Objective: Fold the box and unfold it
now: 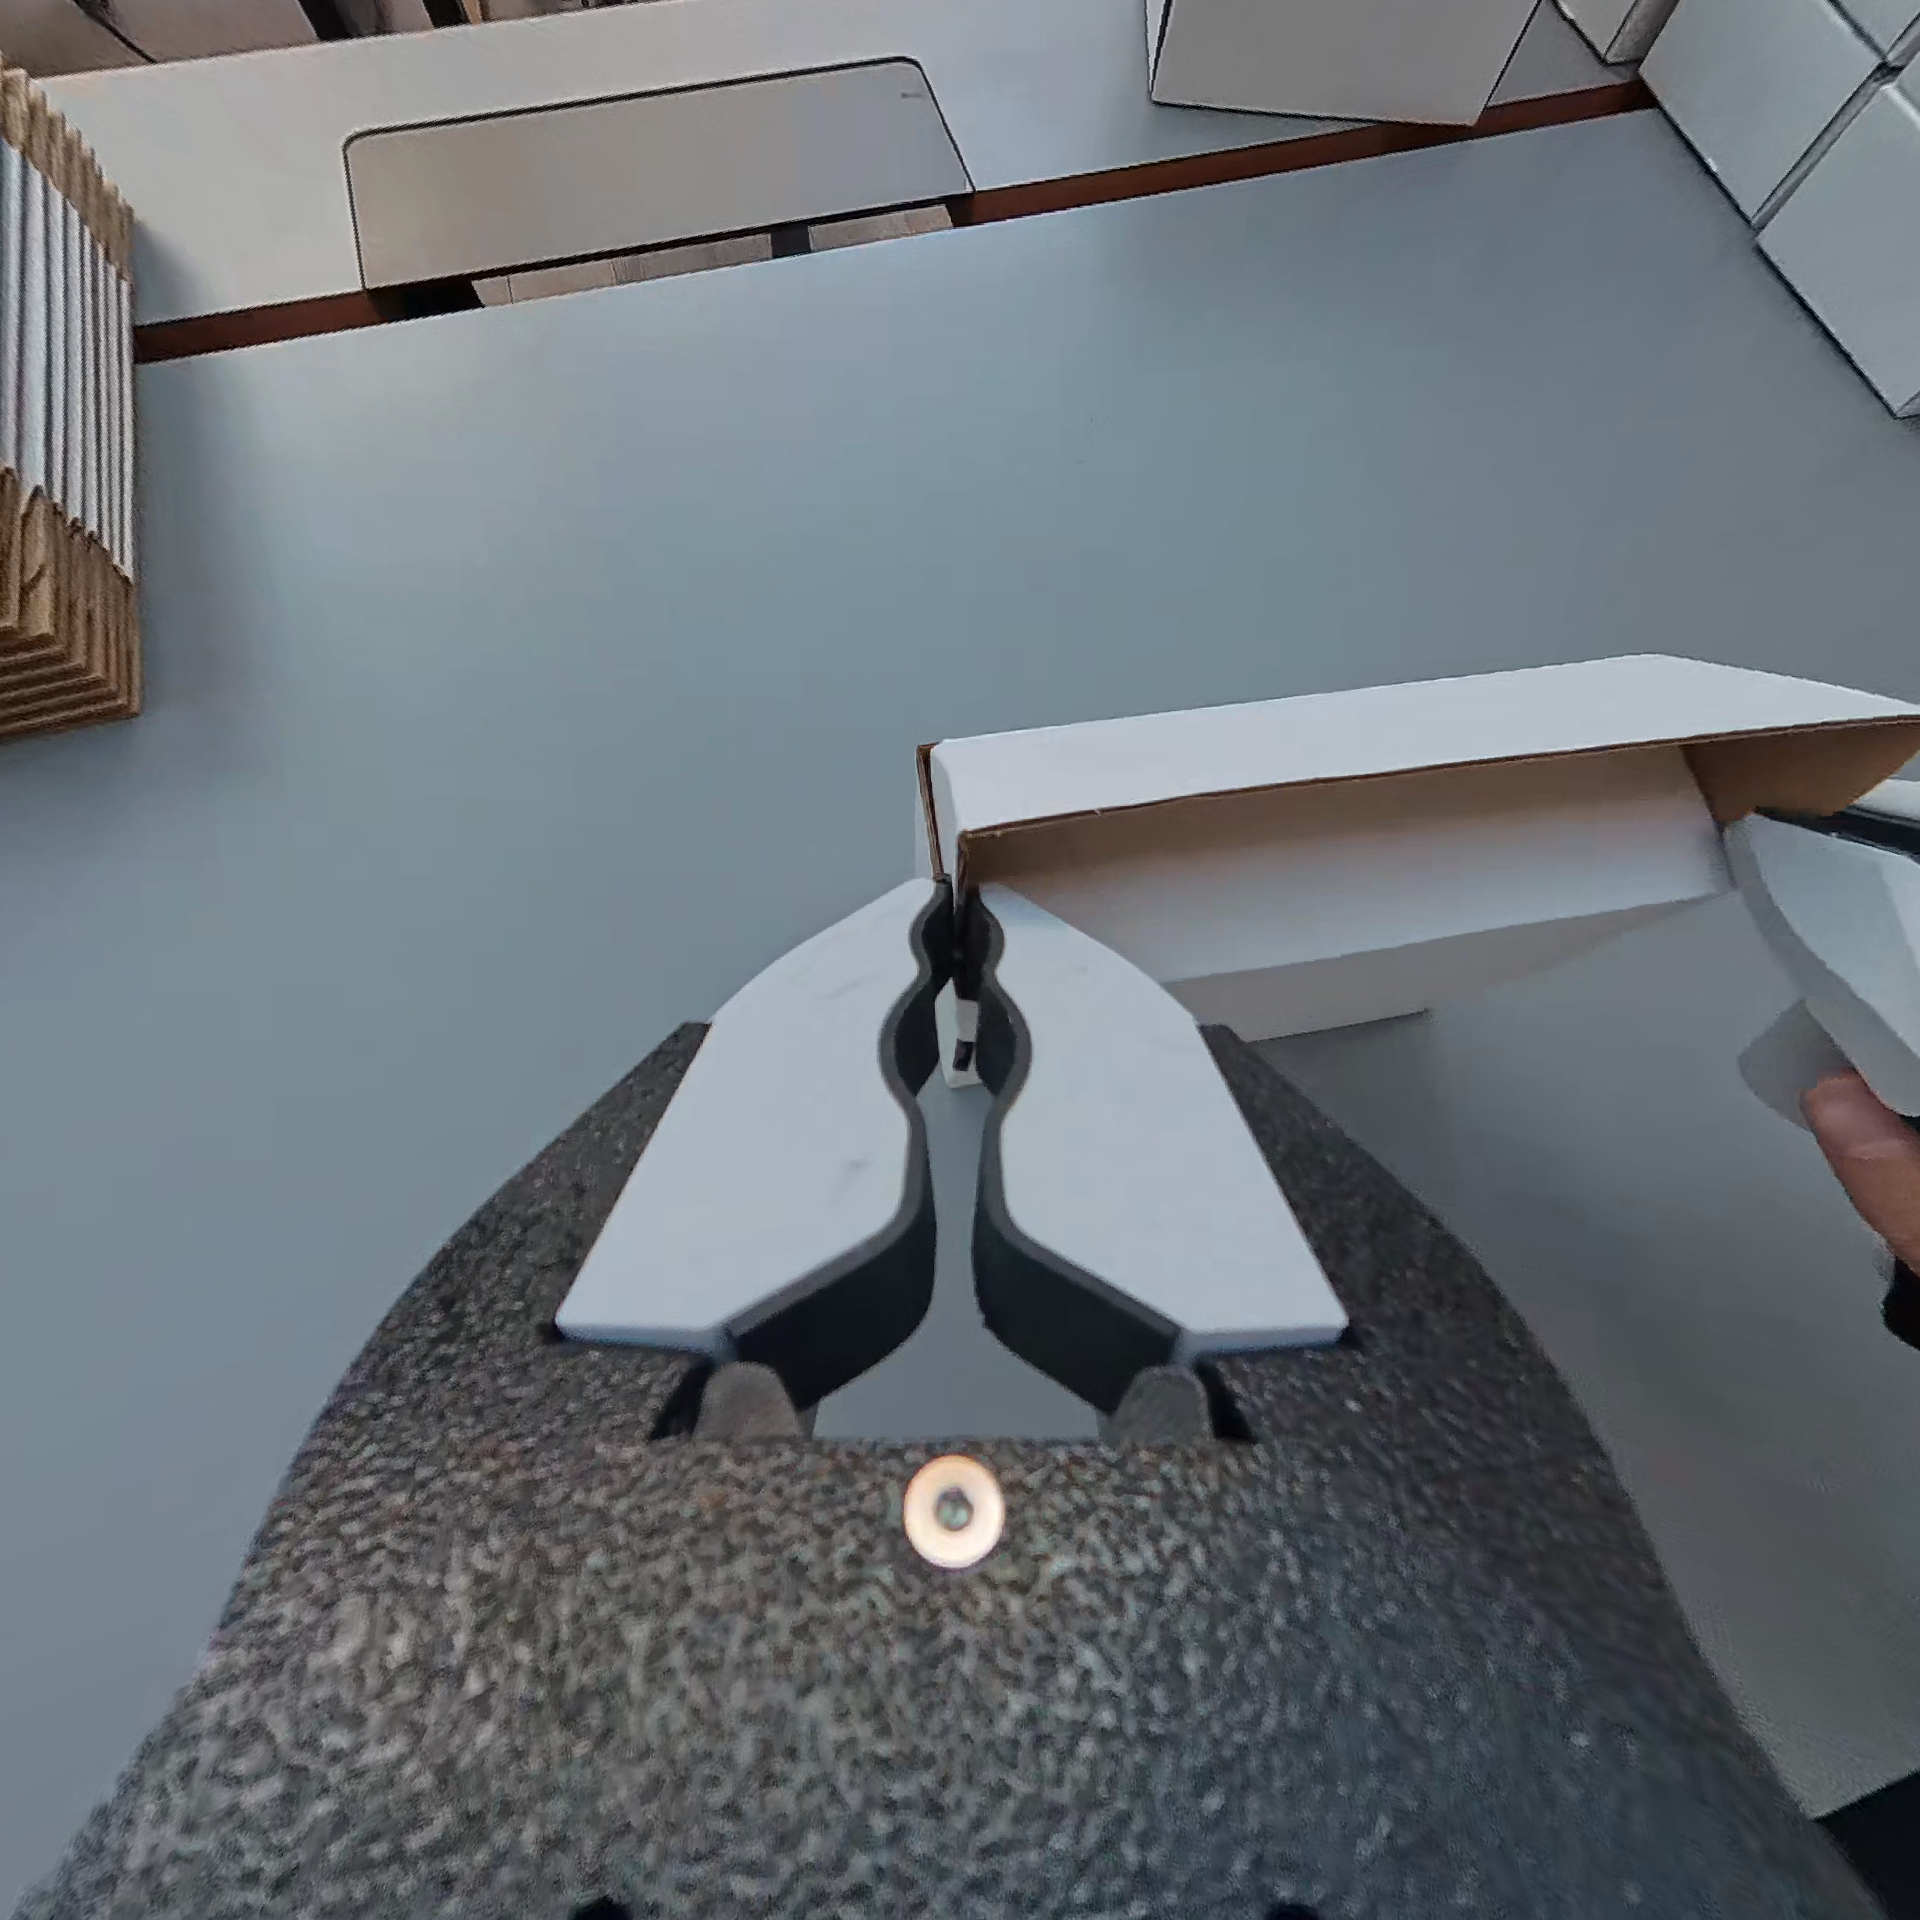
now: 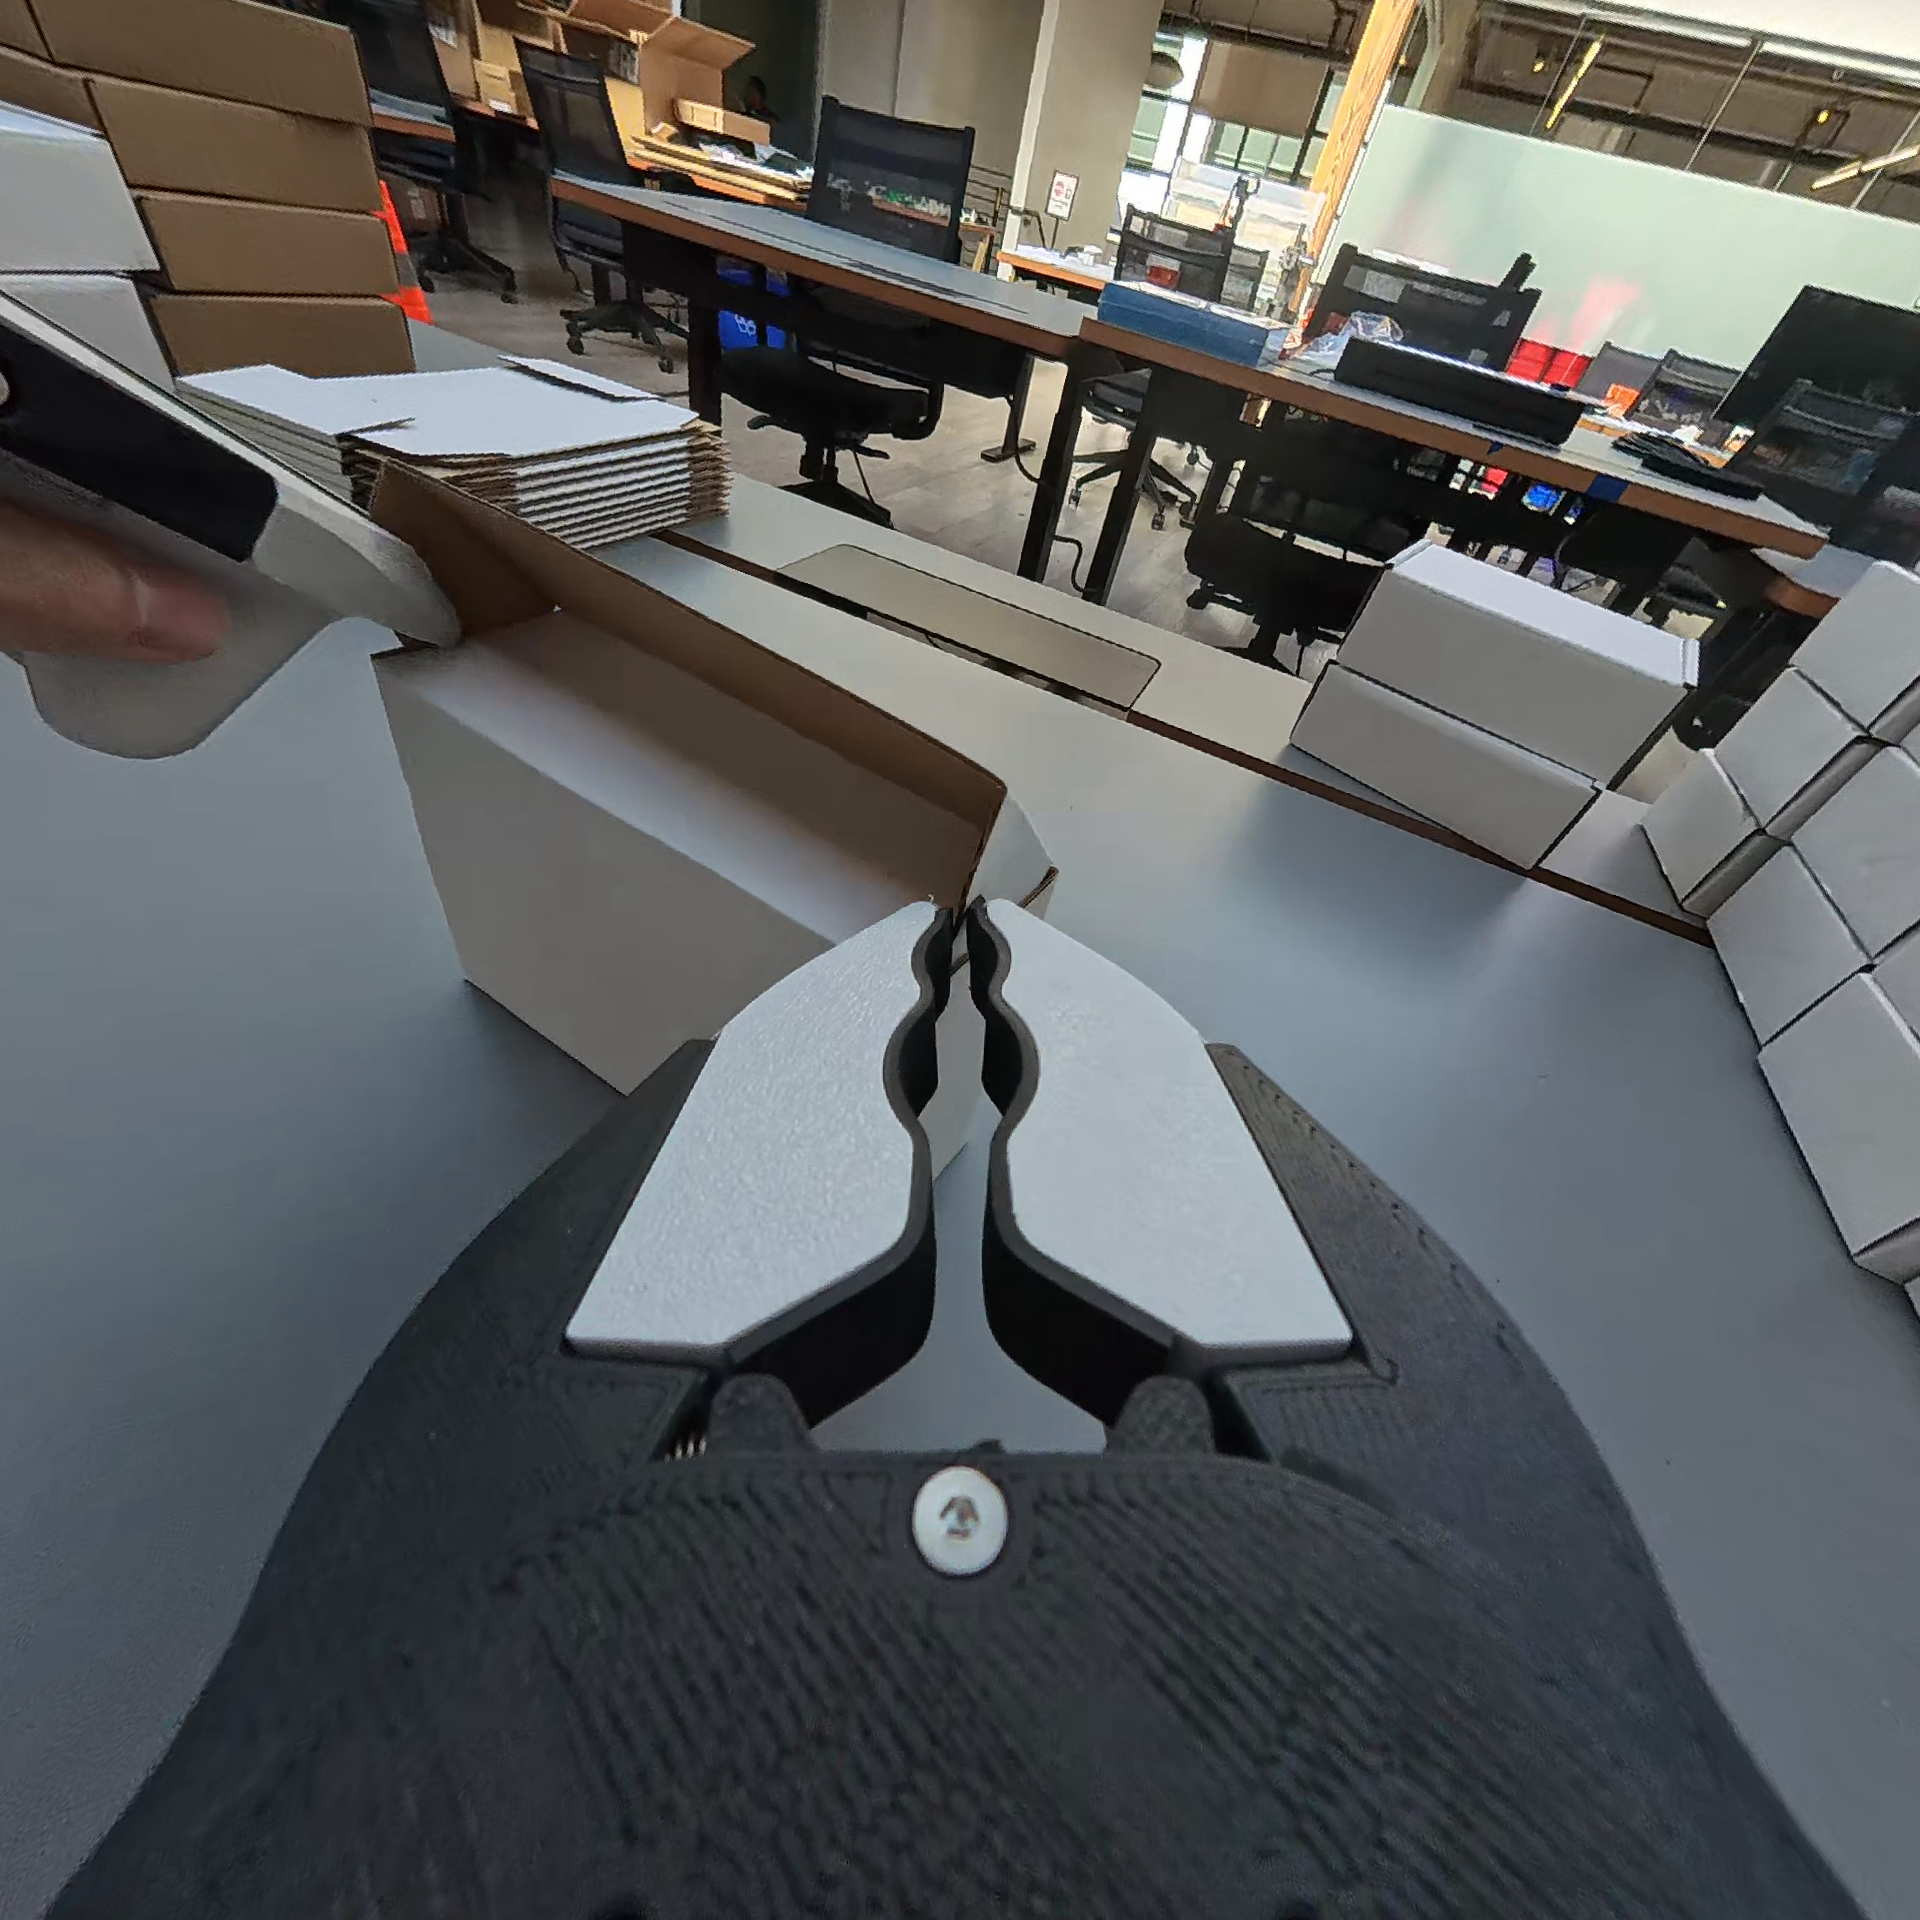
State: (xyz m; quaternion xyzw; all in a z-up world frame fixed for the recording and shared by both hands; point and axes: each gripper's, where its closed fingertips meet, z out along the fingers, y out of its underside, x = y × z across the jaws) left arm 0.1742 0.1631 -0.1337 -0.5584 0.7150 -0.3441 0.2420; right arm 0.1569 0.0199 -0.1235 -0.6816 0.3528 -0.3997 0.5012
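A white cardboard box (image 1: 1351, 894) with a brown inside stands on the grey table (image 1: 623, 623). Its lid is lifted a little, hinged at the far side. My left gripper (image 1: 951, 935) is shut on the lid's side flap at the box's left end. My right gripper (image 2: 958, 930) is shut on the lid's flap at the box's (image 2: 623, 831) right end. Each gripper also shows in the other's view, the right one (image 1: 1766, 862) at the right edge and the left one (image 2: 416, 613) at the upper left, with a hand's fingers behind each.
A stack of flat cardboard blanks (image 1: 62, 447) (image 2: 540, 457) lies at the table's far left. Several folded white boxes (image 1: 1818, 187) (image 2: 1849, 935) are piled along the right side. Brown cartons (image 2: 249, 187) stand behind on the left. Desks and chairs (image 2: 883, 260) fill the room beyond.
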